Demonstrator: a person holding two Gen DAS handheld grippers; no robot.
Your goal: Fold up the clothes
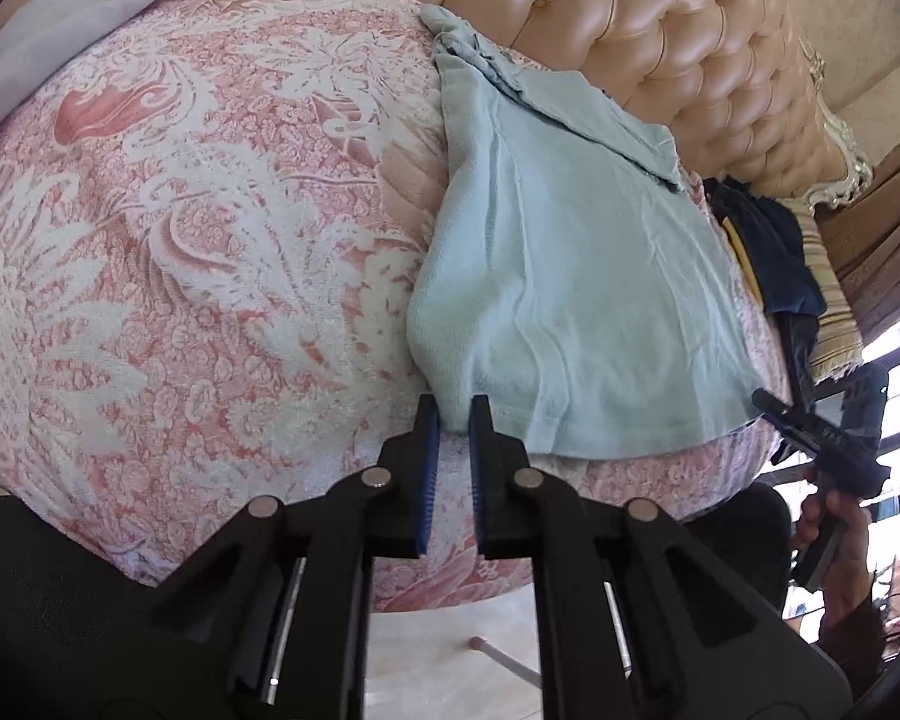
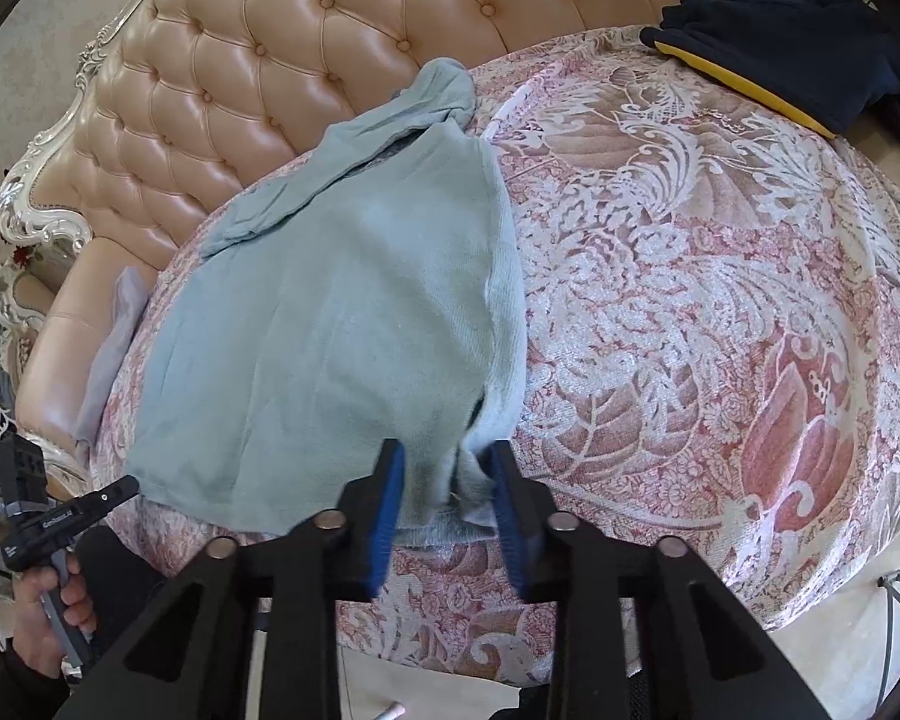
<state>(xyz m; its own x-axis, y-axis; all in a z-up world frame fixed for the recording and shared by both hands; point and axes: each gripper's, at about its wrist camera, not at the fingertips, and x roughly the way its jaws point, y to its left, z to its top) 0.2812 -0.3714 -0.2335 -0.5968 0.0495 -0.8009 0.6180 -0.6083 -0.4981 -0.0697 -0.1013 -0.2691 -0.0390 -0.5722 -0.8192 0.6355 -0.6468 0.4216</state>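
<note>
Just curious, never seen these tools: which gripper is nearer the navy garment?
Right. The right gripper holds the shirt corner towards the navy garment; the left gripper is at the shirt's other corner, farther off.

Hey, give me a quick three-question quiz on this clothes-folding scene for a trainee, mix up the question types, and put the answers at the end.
1. True or false: the light blue shirt lies on the floor.
2. What sits between the jaws of the right gripper? A) a bunched corner of the shirt B) a sock C) nothing
3. What colour is the stripe on the dark garment?
Key: 1 false, it lies spread on the floral cushion; 2 A; 3 yellow.
</note>
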